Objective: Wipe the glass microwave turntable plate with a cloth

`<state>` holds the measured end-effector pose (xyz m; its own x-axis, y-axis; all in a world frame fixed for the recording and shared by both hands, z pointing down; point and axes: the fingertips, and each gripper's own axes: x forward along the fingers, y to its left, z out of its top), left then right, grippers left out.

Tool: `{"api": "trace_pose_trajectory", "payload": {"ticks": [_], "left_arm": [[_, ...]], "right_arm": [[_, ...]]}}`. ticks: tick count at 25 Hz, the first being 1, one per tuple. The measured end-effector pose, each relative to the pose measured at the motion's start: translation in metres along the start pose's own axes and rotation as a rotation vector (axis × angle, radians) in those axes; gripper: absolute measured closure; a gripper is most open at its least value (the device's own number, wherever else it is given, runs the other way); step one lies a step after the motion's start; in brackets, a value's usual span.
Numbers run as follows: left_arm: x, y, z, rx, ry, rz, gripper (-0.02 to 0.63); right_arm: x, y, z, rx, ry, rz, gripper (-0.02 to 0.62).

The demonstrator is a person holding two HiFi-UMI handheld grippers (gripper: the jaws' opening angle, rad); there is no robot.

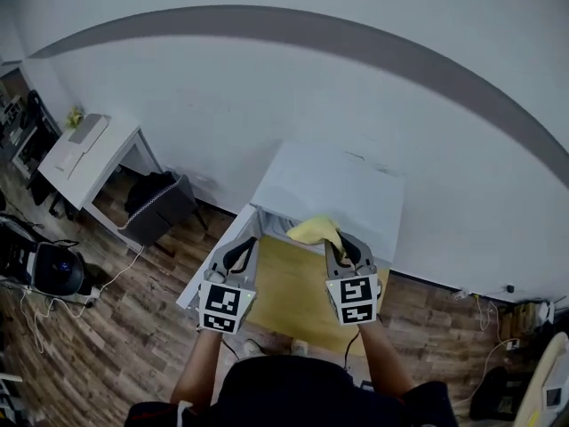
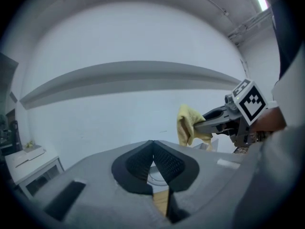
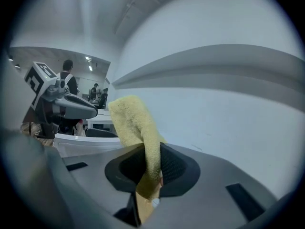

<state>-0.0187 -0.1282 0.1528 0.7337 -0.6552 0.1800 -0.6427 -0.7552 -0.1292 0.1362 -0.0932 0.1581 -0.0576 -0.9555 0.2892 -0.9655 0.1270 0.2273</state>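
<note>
Yellow terry cloth (image 3: 133, 123) carried pinched in right tool (image 3: 150, 152); left tool (image 2: 153, 147) closed, empty. Next, probably lowering it onto the glass turntable plate.

Grey moulded left gripper (image 2: 152, 144) and right gripper (image 3: 151, 151), black ribbed pads (image 2: 167, 162) lining the jaws, white marker cubes (image 1: 222, 307) with black squares behind the jaws, thin dark cable (image 1: 348, 350) behind the right cube, dark top (image 1: 284, 390), forearms bare.
</note>
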Motion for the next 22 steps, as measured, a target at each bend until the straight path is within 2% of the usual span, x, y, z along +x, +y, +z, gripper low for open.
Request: {"api": "trace_pose_trajectory", "payload": {"ticks": [5,11,18,22], "left_arm": [[-0.012,0.005,0.03,0.019,-0.064,0.036,0.589],[-0.026,0.01,0.05,0.02,-0.12,0.069,0.589],[-0.032,0.013,0.066,0.037,-0.151,0.098,0.589],[-0.035,0.012,0.067,0.022,-0.168,0.114,0.588]], "right_arm": [[-0.013,-0.011,0.021,0.029,-0.067,-0.014,0.546],[-0.024,-0.015,0.039,0.05,-0.144,-0.03,0.546],[-0.028,-0.016,0.048,0.061,-0.18,-0.033,0.546],[-0.028,-0.015,0.046,0.064,-0.184,-0.03,0.546]]}}
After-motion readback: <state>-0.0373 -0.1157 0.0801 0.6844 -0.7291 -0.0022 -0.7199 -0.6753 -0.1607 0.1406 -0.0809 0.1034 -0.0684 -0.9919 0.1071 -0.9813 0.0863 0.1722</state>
